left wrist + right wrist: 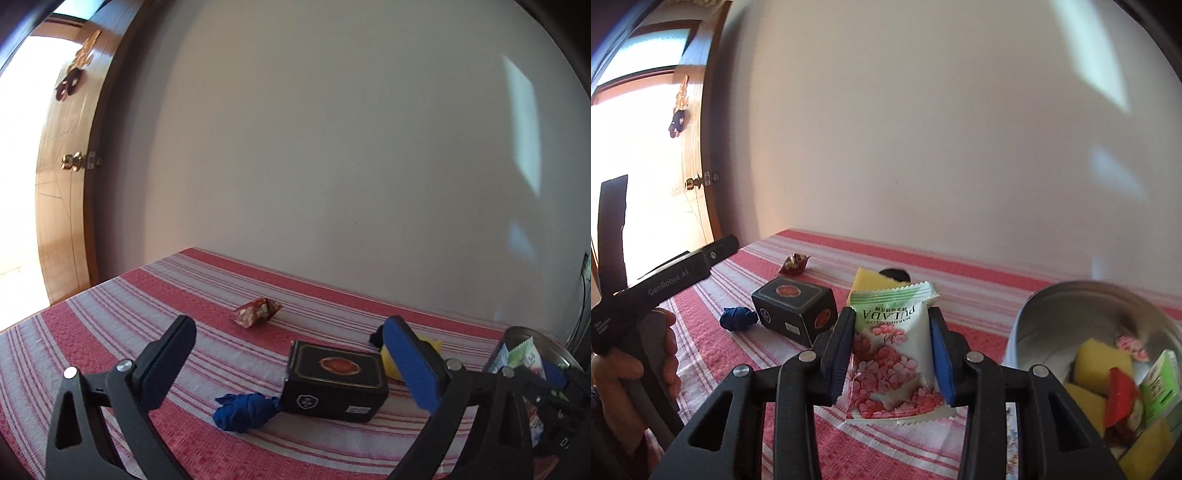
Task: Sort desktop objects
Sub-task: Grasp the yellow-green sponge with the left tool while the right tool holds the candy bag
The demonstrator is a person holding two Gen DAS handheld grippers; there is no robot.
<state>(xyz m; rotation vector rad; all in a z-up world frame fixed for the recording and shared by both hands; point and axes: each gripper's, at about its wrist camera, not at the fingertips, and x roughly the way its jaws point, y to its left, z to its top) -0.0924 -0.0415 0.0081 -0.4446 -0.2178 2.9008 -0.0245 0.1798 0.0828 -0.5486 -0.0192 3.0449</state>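
The marshmallow packet [892, 354] is shown clamped by its sides between the pads of the right gripper [892, 354], at 6 o'clock above the striped cloth [979, 295]. Light, soft, crinkly film is judged; the flanks suit holding. At 3 o'clock, the metal bowl [1045, 306] is cut off. The left gripper [291, 365] stands apart, empty. Farther off, the black box [334, 384] part-hides a yellow sponge [873, 280]; a dark item behind stays unidentifiable.
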